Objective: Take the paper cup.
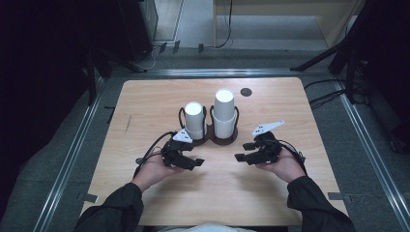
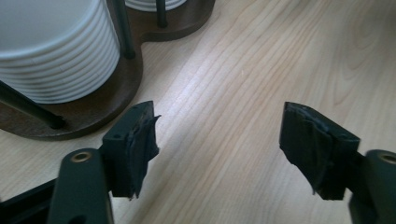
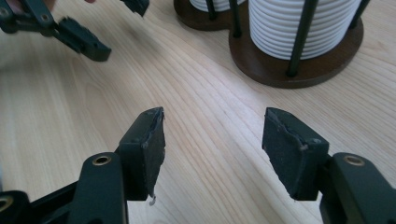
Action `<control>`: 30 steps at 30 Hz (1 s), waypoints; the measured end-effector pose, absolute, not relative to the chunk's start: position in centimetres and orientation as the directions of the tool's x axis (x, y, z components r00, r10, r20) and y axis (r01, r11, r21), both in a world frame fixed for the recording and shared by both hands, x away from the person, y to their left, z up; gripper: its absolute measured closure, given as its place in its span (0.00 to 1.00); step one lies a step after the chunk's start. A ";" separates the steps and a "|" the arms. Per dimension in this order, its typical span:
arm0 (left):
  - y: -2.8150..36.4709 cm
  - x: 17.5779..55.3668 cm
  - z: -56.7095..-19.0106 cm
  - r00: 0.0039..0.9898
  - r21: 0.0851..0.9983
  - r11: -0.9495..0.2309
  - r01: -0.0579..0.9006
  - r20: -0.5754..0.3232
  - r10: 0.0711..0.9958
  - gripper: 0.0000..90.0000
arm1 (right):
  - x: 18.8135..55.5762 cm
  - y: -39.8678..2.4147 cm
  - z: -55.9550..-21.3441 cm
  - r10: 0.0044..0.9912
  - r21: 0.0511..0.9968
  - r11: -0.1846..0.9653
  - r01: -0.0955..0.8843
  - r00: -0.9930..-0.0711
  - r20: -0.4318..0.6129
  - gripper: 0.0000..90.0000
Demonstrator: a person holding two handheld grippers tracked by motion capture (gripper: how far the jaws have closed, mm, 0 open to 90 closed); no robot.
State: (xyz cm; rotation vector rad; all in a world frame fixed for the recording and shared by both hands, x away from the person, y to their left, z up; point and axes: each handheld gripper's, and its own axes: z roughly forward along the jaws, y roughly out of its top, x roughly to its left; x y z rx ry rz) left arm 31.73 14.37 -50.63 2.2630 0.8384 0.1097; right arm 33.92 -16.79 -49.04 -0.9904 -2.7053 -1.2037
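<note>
Two stacks of white ribbed cups stand in a dark wooden holder [image 1: 212, 140] with black rods at the table's middle. The left stack [image 1: 195, 119] is shorter than the right stack [image 1: 225, 112]. My left gripper [image 1: 192, 157] is open just in front of the left stack, nothing between its jaws. My right gripper [image 1: 243, 151] is open to the right of the holder, also empty. The left gripper view has the left stack [image 2: 56, 51] and the holder base [image 2: 93, 109] close beyond the open gripper [image 2: 217, 126]. In the right gripper view, the open gripper [image 3: 212, 135] faces the right stack [image 3: 299, 28], with the left gripper [image 3: 109, 21] farther off.
The light wooden table [image 1: 145, 106] has a small dark round disc [image 1: 246, 92] near its far edge. Metal rails and cables run along the floor around it. Bare wood lies between and in front of my hands.
</note>
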 end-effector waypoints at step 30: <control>14.1 31.9 -49.3 0.808 0.682 -0.515 0.519 -0.194 0.556 0.66 | 33.3 -17.3 -48.5 0.527 0.676 0.541 0.501 -0.828 0.192 0.50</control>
